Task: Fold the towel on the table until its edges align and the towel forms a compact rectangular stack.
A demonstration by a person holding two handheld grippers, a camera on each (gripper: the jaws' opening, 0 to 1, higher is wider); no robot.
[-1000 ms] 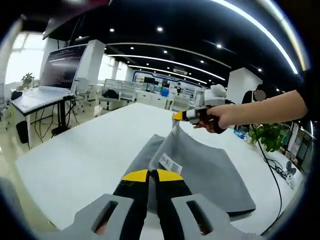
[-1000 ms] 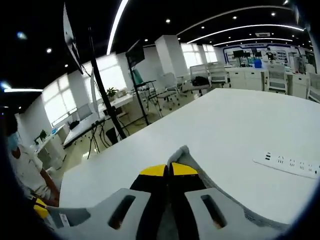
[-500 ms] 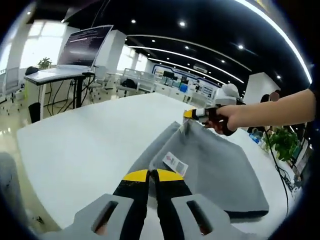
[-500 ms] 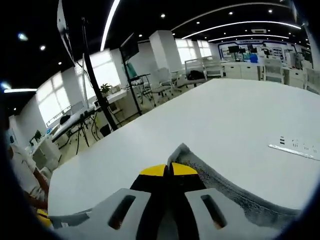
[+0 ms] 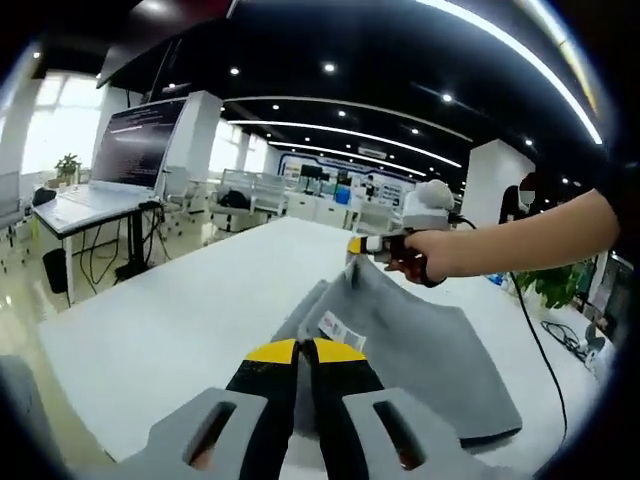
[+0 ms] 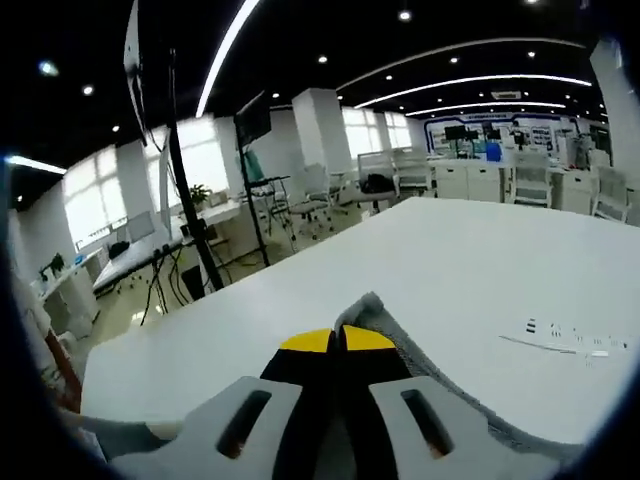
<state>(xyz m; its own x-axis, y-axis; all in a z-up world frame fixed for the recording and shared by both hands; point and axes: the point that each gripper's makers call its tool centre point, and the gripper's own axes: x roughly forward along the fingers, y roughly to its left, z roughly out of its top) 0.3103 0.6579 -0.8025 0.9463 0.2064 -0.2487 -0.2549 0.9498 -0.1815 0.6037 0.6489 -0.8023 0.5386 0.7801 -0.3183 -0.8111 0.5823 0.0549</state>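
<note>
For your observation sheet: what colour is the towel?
Grey towel, clearest in the left gripper view.

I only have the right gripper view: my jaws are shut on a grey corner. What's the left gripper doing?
Observer: The left gripper is shut on the towel too, near its label.
Operator: Is the towel off the table?
Observer: Only the held edge is raised; the rest lies on the table.
Operator: Where's my gripper relative to the left one?
Observer: The right gripper holds the far corner, up and to the right in the left gripper view.
</note>
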